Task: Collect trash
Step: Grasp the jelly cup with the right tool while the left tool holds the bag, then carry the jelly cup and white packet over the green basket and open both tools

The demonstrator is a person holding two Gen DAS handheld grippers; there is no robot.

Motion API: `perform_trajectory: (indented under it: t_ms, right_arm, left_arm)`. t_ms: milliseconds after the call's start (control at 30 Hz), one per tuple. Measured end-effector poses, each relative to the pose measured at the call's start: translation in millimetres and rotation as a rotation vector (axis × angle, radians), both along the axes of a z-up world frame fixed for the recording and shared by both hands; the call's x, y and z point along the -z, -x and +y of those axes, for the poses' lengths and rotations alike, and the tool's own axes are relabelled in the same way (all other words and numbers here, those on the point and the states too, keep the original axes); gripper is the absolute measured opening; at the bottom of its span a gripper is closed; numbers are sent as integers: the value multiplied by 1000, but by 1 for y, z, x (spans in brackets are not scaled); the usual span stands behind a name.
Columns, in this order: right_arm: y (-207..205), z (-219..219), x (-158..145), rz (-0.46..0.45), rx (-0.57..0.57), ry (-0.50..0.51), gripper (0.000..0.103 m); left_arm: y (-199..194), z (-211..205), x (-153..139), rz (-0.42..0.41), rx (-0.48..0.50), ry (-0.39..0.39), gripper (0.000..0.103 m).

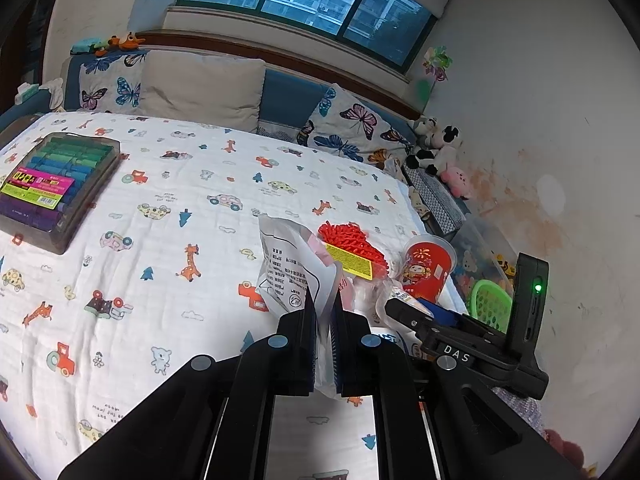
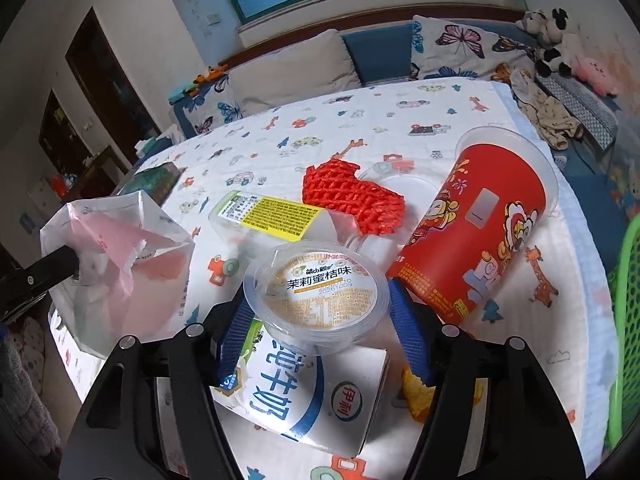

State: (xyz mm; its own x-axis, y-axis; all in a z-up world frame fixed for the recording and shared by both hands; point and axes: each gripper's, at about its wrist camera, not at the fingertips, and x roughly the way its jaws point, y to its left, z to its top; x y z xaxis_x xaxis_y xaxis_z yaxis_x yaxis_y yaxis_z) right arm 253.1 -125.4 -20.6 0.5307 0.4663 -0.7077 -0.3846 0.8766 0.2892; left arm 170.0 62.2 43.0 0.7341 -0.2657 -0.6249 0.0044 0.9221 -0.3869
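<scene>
Trash pickup, bagging step: my left tongs [image 1: 324,300] pinch the white bag [image 1: 288,264] open; my right tongs [image 2: 320,320] straddle the round cup [image 2: 318,290], apparently pinching; next, lift into bag.

Black fingers [image 2: 236,332], blue ribbed pads.

"DAS" on the right gripper [image 1: 456,354]; "茉莉蜜桔味" on the clear cup's lid [image 2: 318,284]; "伊利" on the milk carton [image 2: 304,396].
</scene>
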Motion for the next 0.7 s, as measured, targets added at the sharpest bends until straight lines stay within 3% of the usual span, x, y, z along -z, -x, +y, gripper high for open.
perform_trajectory:
  t_ms: [333,700]
  right_arm:
    - [34,-32,-33,-103,22,-22,66]
    - [65,-136,-40,-127,210,18,66]
  left_arm:
    - [0,-24,-14,-27,61,-4,7]
    - [-16,-104,-28,-44,232,10,7]
